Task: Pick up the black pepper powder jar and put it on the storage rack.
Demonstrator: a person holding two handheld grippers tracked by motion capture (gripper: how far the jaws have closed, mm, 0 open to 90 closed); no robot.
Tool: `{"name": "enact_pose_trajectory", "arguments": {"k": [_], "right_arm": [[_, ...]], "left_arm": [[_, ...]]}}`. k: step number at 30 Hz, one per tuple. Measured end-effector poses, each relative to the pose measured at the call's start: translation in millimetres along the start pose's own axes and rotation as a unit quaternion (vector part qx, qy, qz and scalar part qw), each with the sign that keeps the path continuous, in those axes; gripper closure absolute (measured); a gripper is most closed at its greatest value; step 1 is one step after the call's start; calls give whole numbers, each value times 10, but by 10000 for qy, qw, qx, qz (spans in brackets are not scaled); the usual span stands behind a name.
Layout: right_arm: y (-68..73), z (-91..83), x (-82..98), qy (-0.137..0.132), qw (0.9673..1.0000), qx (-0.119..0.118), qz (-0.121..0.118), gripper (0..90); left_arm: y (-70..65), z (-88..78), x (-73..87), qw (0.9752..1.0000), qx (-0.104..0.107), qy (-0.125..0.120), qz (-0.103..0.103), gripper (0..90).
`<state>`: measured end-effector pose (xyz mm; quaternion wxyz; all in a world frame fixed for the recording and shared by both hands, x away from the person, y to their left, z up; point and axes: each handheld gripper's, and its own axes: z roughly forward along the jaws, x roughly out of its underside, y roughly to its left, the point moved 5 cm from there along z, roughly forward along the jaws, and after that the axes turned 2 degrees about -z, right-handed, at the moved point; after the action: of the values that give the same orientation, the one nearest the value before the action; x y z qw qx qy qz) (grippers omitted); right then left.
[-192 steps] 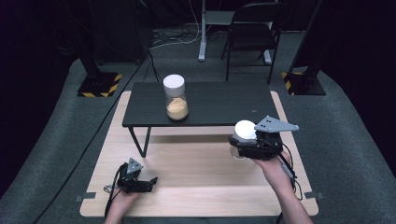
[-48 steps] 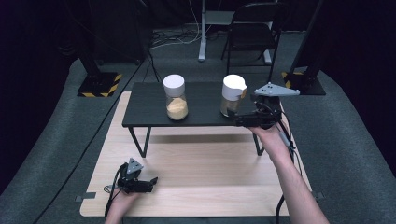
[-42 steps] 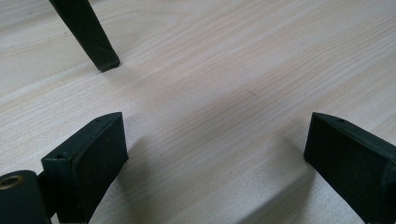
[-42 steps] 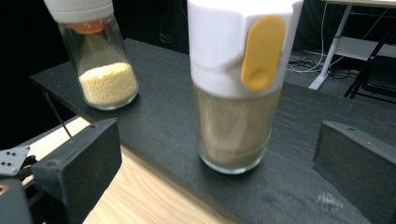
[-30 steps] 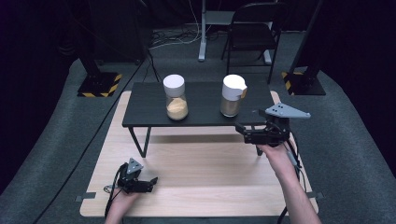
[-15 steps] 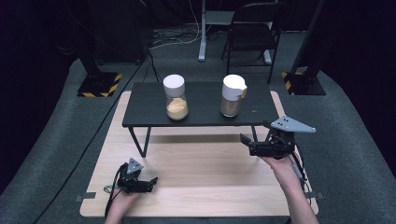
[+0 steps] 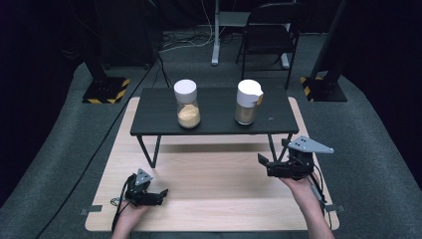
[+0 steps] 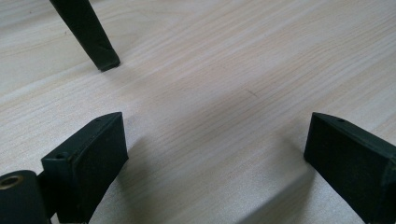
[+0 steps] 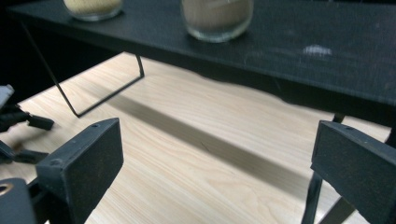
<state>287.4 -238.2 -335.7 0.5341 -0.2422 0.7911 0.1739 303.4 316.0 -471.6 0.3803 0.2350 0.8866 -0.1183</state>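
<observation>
Two glass jars with white lids stand on a low black shelf: the left jar holds yellow grains, the right jar holds tan grains and has a pour lid. My right gripper hovers open over the wooden board, in front of the shelf's right end, with nothing between its jaws. From the right gripper view both jar bases sit above on the shelf. My left gripper rests open low on the board at the front left, jaws empty.
The wooden board lies on grey carpet. The shelf's thin black legs stand on the board. A black chair and stands with yellow-black bases are behind.
The right gripper carried the tan jar up onto the shelf, let go of it, then drew back and down toward the front right. The left gripper stayed put.
</observation>
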Motion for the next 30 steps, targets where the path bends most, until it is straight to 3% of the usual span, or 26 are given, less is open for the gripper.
{"name": "enact_pose_trajectory", "arguments": {"k": [5, 18, 30], "right_arm": [[-35, 21, 121, 52, 9999, -31, 87, 11], [-64, 75, 448, 327, 9991, 166, 230, 20], [-93, 174, 716, 609, 9977, 80, 273, 30]], "left_arm": [[0, 0, 0, 10000, 0, -1, 2, 54], [0, 0, 0, 10000, 0, 0, 0, 54], [-1, 0, 1, 10000, -3, -1, -3, 54]]}}
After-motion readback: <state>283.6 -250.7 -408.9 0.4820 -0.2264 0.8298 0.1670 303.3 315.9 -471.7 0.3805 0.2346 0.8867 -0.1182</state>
